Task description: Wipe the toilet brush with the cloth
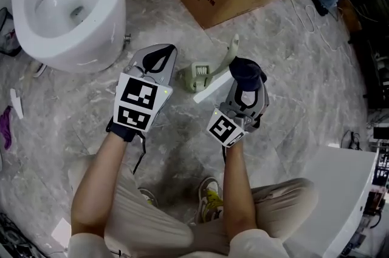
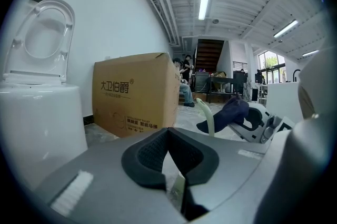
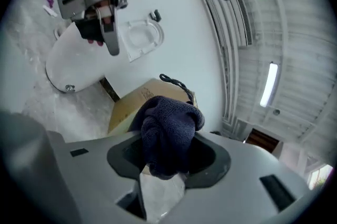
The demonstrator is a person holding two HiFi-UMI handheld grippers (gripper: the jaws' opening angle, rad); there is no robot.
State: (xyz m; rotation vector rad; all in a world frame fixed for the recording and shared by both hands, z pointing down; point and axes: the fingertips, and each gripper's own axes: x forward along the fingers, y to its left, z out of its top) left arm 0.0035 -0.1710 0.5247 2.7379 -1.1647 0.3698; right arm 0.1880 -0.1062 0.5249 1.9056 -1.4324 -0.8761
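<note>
Lying on the marble floor (image 1: 292, 68) between both grippers, the toilet brush (image 1: 199, 76) angles its handle toward the nearer right gripper (image 1: 247, 85), which is clamped on a navy cloth (image 3: 168, 128). The left gripper (image 1: 161, 56) is closed and empty.

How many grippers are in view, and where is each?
2. The left gripper is near the toilet, fingers together and empty. The right gripper is next to the toilet brush, holding a dark cloth. None seems hidden.
</note>
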